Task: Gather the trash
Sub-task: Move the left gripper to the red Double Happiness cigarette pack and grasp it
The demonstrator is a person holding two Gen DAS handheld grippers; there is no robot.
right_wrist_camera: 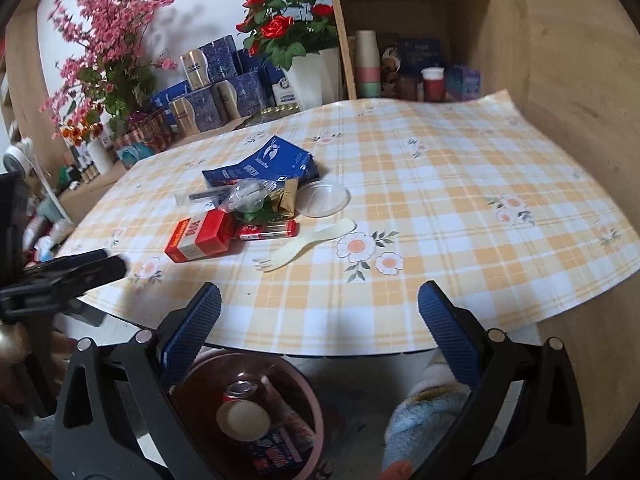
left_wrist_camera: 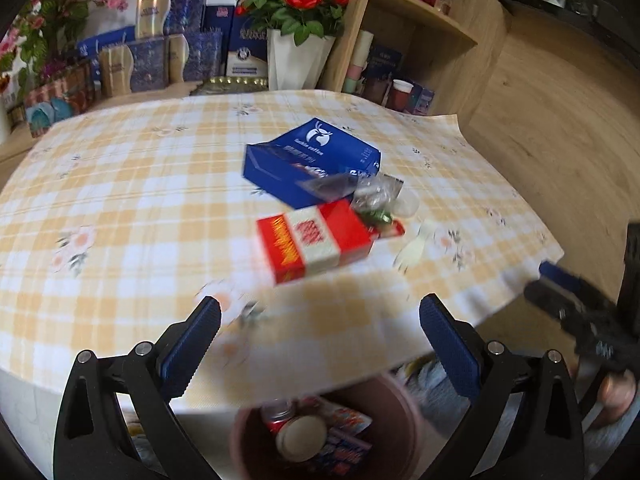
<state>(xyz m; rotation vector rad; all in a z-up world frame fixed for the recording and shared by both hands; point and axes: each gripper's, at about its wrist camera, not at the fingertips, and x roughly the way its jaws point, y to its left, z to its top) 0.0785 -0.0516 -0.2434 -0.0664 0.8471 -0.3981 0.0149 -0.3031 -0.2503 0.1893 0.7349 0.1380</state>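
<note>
Trash lies in a heap on the checked tablecloth (left_wrist_camera: 120,200) (right_wrist_camera: 460,208): a blue coffee box (left_wrist_camera: 312,160) (right_wrist_camera: 266,160), a red and white carton (left_wrist_camera: 316,240) (right_wrist_camera: 200,236), crumpled clear wrappers (left_wrist_camera: 374,192) (right_wrist_camera: 248,196), a clear plastic lid (right_wrist_camera: 322,199) and a pale plastic spork (left_wrist_camera: 412,246) (right_wrist_camera: 308,244). A brown bin (left_wrist_camera: 396,412) (right_wrist_camera: 308,392) stands below the table's near edge, holding a can, a round lid and packets. My left gripper (left_wrist_camera: 320,308) is open above the table's edge. My right gripper (right_wrist_camera: 319,296) is open and holds nothing.
Behind the table stand blue boxes (left_wrist_camera: 176,40), a vase of red roses (left_wrist_camera: 296,32) (right_wrist_camera: 292,28), pink flowers (right_wrist_camera: 108,40) and a wooden shelf unit (left_wrist_camera: 420,20) with cups. The left gripper (right_wrist_camera: 60,276) shows at the right wrist view's left. A blue slipper (right_wrist_camera: 424,420) lies on the floor.
</note>
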